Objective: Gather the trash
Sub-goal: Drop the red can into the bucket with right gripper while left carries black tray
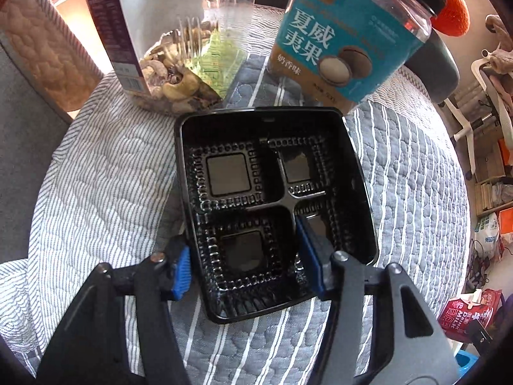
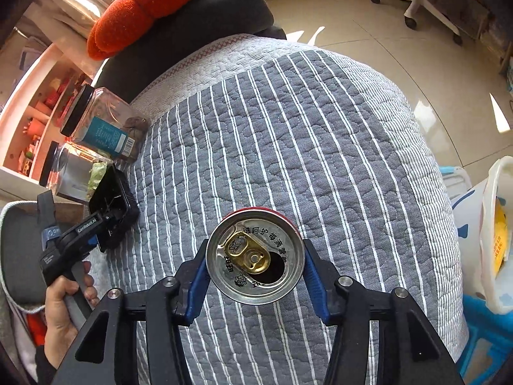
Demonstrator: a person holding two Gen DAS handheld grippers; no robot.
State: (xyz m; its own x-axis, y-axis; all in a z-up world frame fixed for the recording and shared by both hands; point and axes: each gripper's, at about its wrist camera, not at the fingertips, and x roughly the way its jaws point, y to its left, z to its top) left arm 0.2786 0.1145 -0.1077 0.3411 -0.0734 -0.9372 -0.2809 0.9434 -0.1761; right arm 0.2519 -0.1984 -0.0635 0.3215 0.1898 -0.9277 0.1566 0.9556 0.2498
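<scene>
A black plastic tray (image 1: 272, 202) with several square compartments rests on the striped quilt. My left gripper (image 1: 247, 263) straddles its near left wall: one blue pad outside, one inside the tray, jaws apart. The tray and the left gripper also show at the left of the right wrist view (image 2: 110, 205). An opened drink can (image 2: 255, 258) stands upright between the blue pads of my right gripper (image 2: 255, 272). The pads sit against both sides of the can.
A clear nut jar (image 1: 166, 48) and a teal-labelled jar (image 1: 346, 41) stand behind the tray. A white trash bag (image 2: 493, 234) hangs open off the quilt's right edge. An orange cushion (image 2: 150, 3) lies on a dark chair beyond.
</scene>
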